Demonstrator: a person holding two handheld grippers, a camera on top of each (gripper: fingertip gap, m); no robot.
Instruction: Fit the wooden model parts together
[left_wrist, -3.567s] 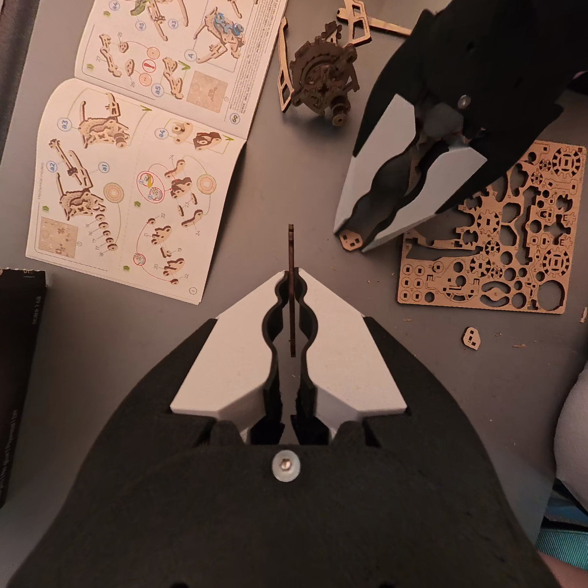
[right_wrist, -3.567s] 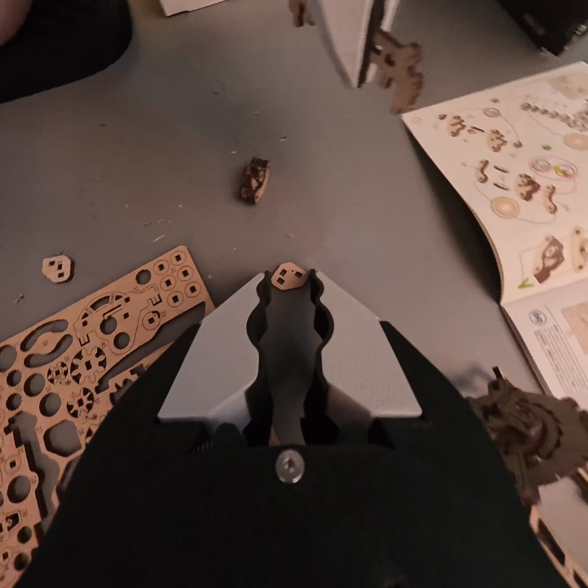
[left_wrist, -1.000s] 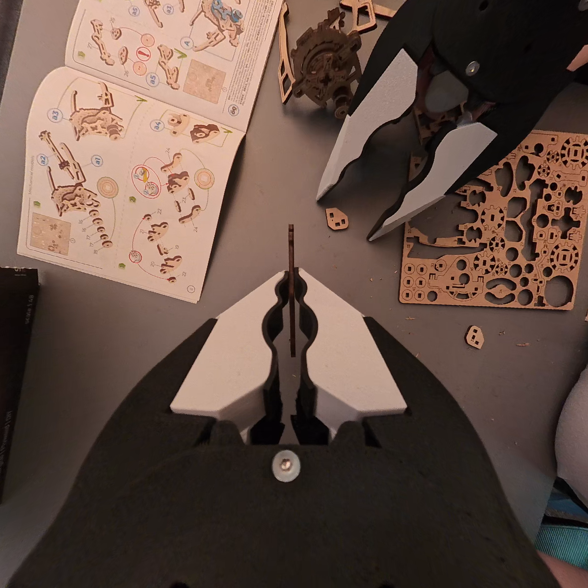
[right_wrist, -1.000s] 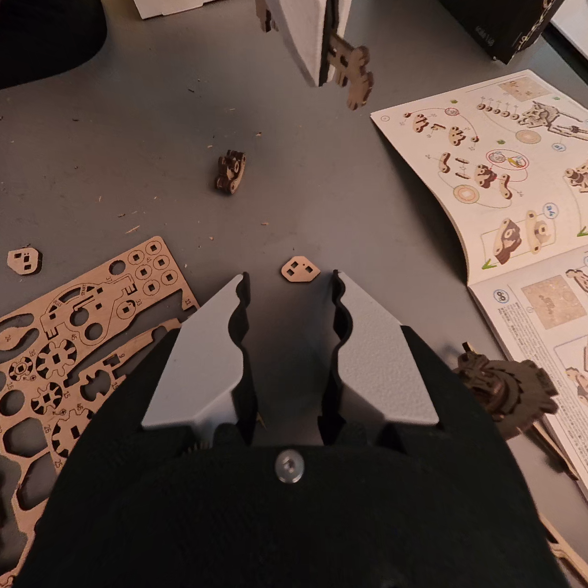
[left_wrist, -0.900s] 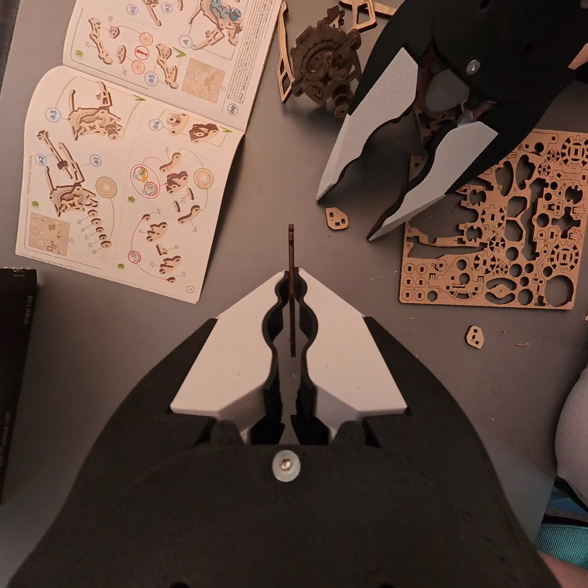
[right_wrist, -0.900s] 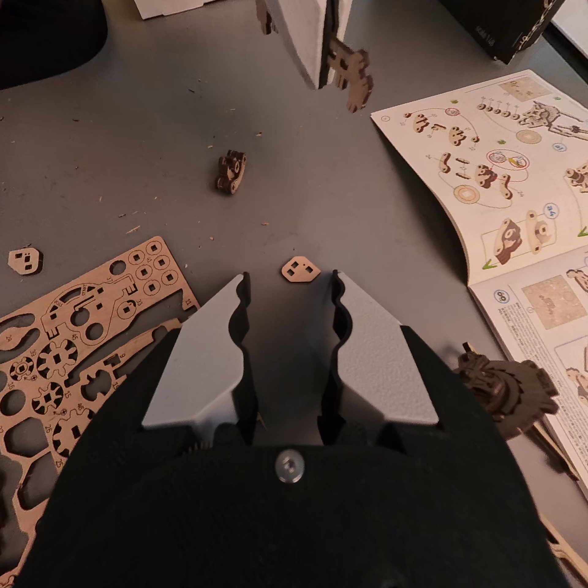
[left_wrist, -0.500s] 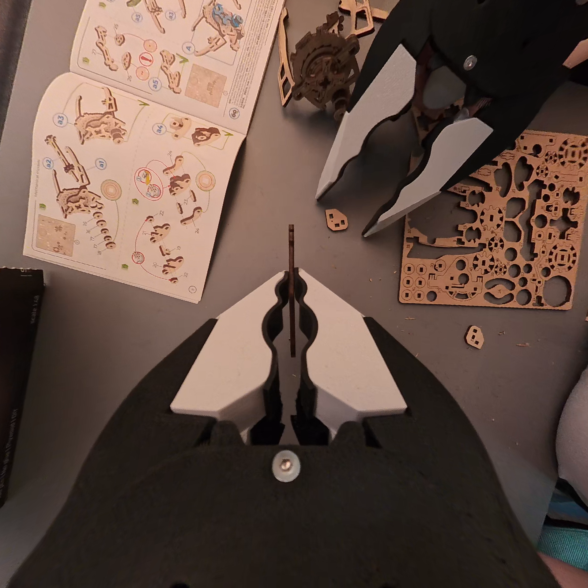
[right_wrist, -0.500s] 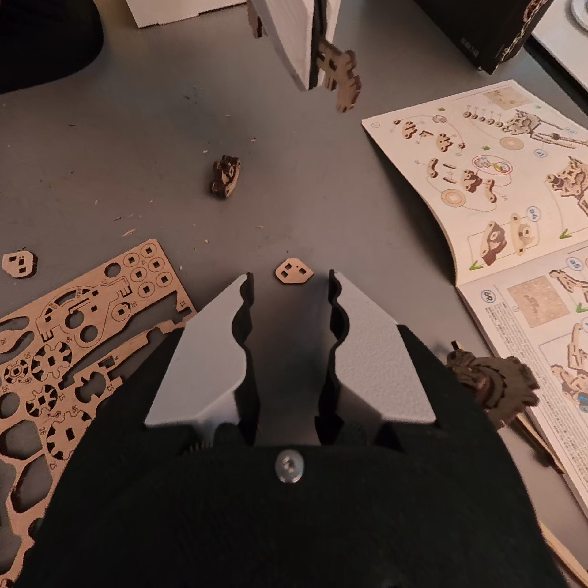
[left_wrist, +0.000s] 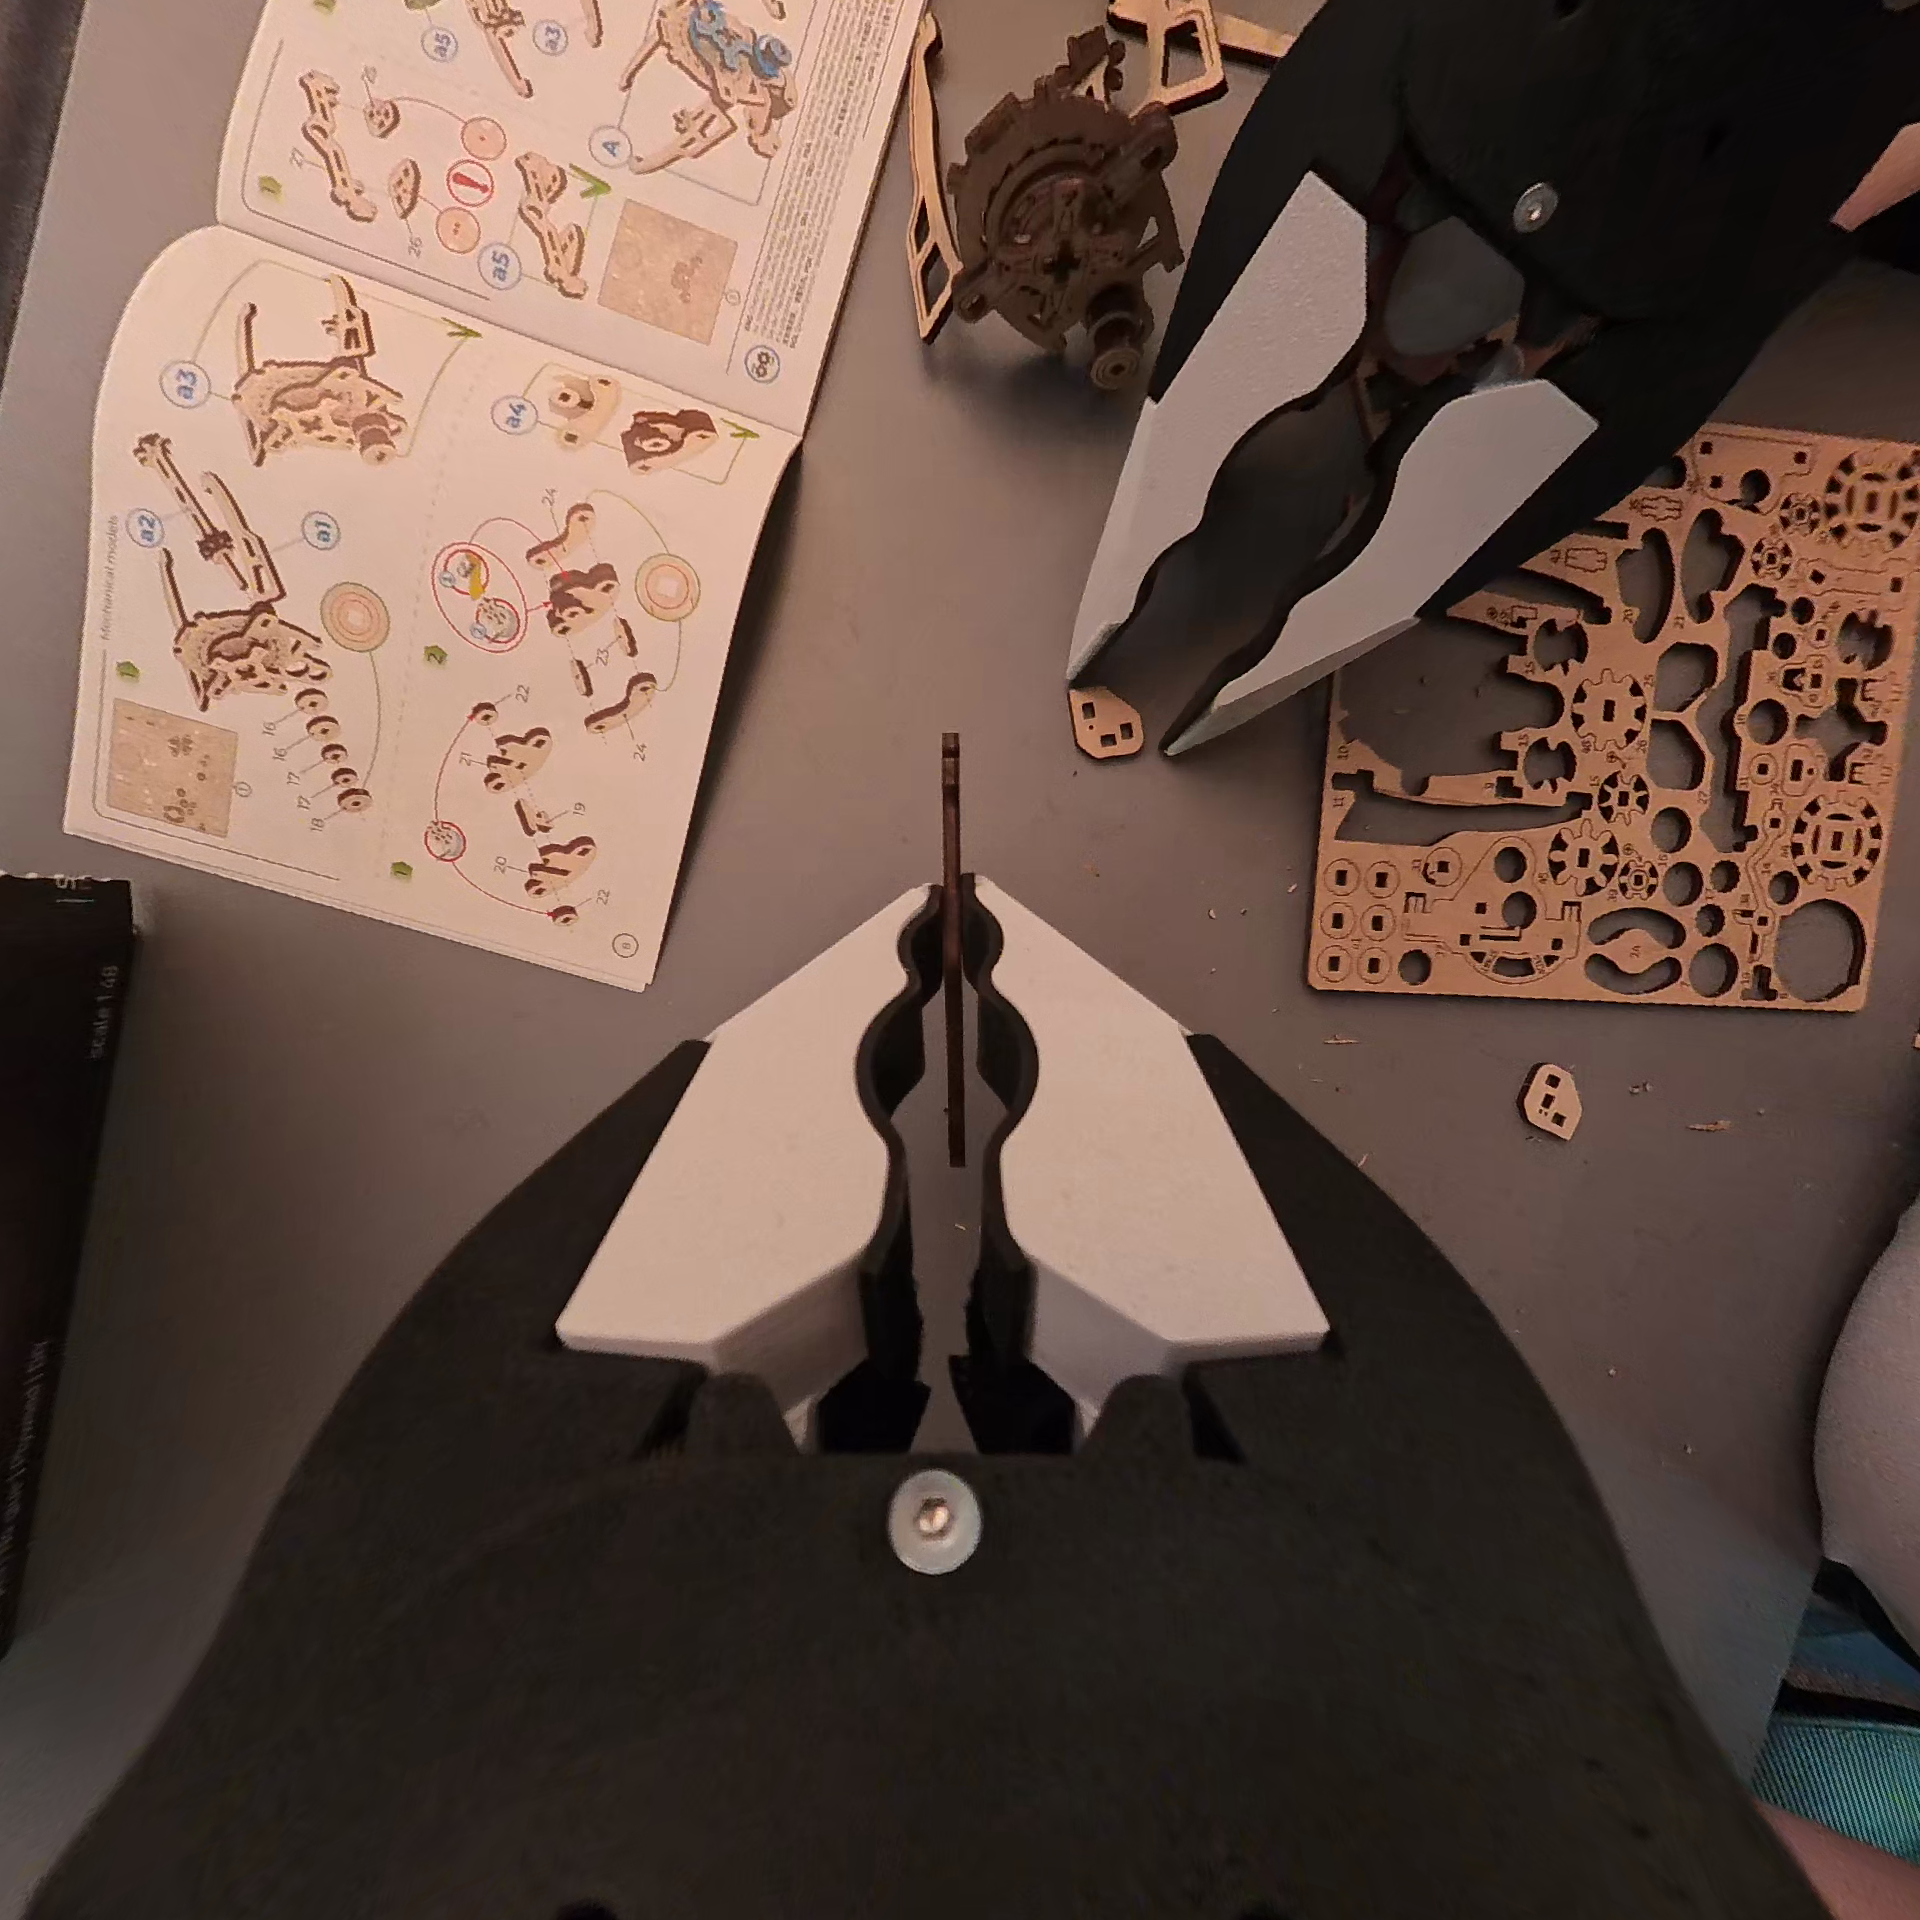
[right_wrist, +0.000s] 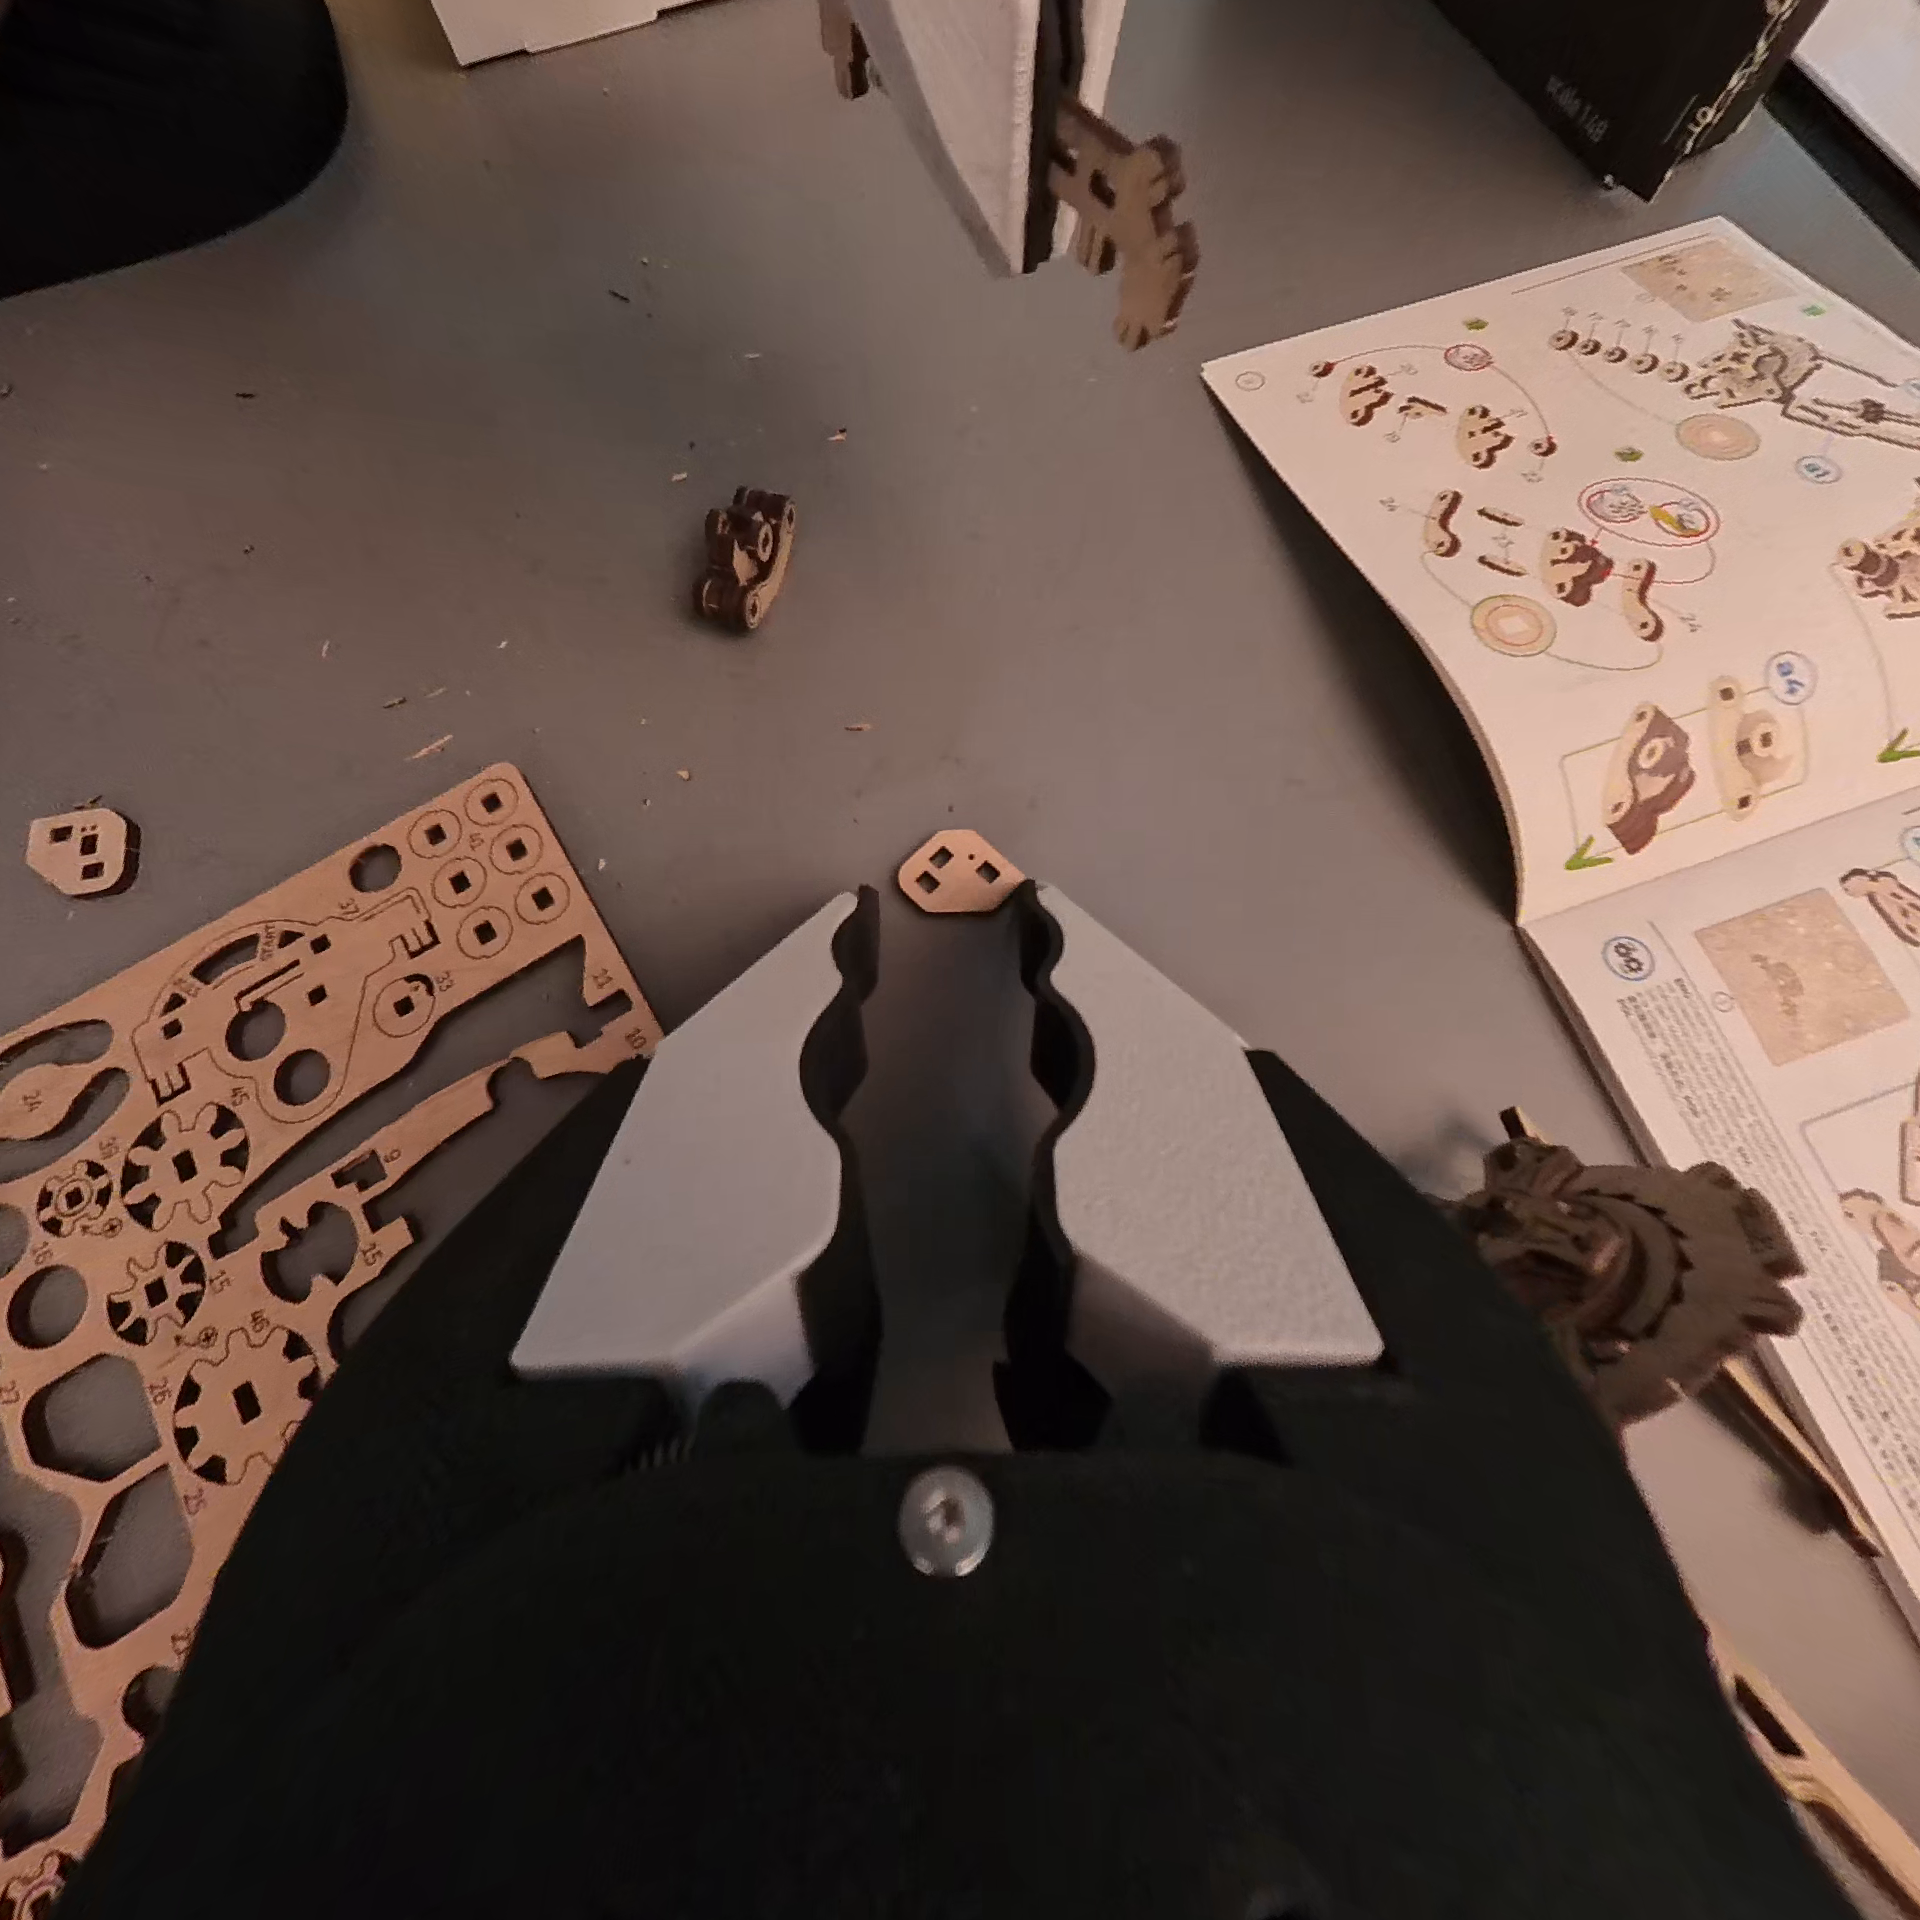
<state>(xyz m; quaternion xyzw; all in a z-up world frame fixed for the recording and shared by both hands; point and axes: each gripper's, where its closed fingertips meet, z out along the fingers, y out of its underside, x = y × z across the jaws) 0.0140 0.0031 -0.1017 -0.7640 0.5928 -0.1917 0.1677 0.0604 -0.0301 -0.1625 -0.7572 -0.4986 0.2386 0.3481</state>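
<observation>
My left gripper is shut on a thin flat wooden part, seen edge-on and held above the grey table. In the right wrist view the same part sticks out of the left gripper at the top. My right gripper is open, with a narrow gap between its tips, low over the table. A small light wooden piece with square holes lies flat right at its tips and touches the right fingertip. In the left wrist view this piece lies between the right gripper's tips.
A punched plywood sheet lies to the right. An open instruction booklet lies to the left. A dark gear assembly stands at the back. A small dark sub-assembly, another loose piece and a black box are nearby. My right fingertips sit around 9 cm from my left ones.
My right gripper has come down and forward to the small holed piece, and its jaws have narrowed. My left gripper has stayed nearly still with its part.
</observation>
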